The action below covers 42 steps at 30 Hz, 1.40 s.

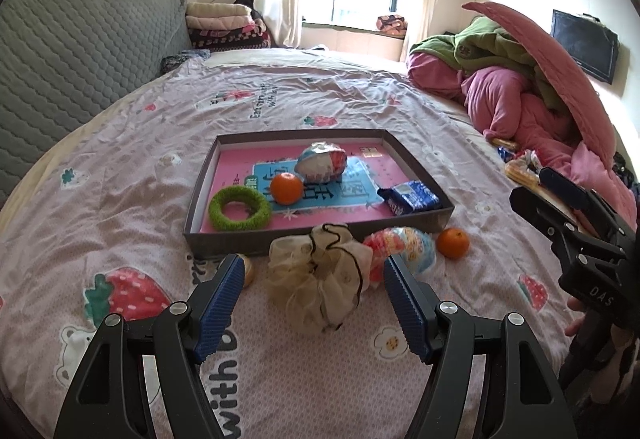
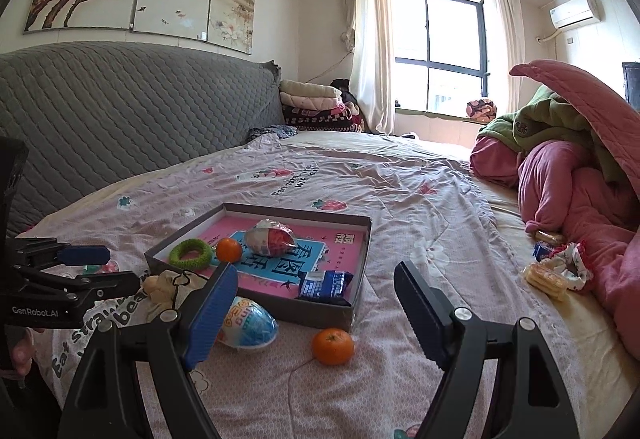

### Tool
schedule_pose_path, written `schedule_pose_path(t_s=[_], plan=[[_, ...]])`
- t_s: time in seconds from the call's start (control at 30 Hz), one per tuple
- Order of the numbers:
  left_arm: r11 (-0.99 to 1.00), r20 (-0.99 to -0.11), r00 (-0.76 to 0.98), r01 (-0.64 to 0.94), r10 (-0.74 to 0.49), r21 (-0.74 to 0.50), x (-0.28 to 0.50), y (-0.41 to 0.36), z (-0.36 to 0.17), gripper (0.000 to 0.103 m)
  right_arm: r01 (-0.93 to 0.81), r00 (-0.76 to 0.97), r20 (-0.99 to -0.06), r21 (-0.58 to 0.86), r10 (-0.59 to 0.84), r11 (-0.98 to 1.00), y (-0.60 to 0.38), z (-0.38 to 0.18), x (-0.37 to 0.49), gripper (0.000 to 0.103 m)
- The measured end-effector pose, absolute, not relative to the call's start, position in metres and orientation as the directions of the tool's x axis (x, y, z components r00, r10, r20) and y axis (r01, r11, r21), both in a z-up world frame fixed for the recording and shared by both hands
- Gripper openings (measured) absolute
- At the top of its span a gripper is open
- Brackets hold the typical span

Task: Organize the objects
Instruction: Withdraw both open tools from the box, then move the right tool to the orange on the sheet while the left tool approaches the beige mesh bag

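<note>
Left gripper (image 1: 314, 289) is wide, nothing held, lined up on the cream mesh pouf (image 1: 320, 279) lying on the bed (image 1: 120, 167) just in front of the box tray (image 1: 248, 239). Right gripper (image 2: 316, 307) is also wide and empty, with the loose orange (image 2: 333, 346) between and ahead of its jaws, still apart from both.

Step in hand looks like picking the leftover items into the tray. The tray already holds a green ring (image 1: 240, 208), another orange (image 1: 287, 188), a wrapped egg toy (image 1: 322, 163) and a blue snack pack (image 1: 412, 197). A second egg toy (image 2: 250, 327) lies outside, beside the tray's near wall.

To do it well:
- Pouf is soft, so go low and pinch through the middle, not the loose cord.
- Orange rolls, so centre both pads before closing.
- Lift clear of the tray wall and drop into a bare spot.
</note>
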<state>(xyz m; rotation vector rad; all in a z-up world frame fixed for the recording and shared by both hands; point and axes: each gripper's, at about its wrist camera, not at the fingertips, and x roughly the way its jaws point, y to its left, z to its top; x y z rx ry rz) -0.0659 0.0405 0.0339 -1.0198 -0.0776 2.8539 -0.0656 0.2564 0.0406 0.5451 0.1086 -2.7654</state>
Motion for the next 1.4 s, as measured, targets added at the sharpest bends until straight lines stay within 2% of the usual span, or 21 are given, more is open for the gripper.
schedule_pose_path(t_s=[0.3, 0.93, 1.4], plan=[[-0.991, -0.639, -0.759, -0.124, 0.125, -0.046, -0.057, 0.049, 0.024, 0.073, 0.303, -0.87, -0.411, -0.007, -0.273, -0.953, 0.261, 0.03, -0.057, 0.08], [-0.987, -0.704, -0.693, -0.148, 0.154, -0.07, -0.059, 0.051, -0.005, 0.073, 0.264, -0.825, -0.512, 0.024, -0.239, -0.964, 0.266, 0.003, -0.059, 0.08], [-0.983, -0.72, -0.672, -0.167, 0.17, -0.076, -0.064, 0.053, -0.023, 0.073, 0.239, -0.774, -0.605, -0.005, -0.187, -0.971, 0.261, -0.019, -0.072, 0.08]])
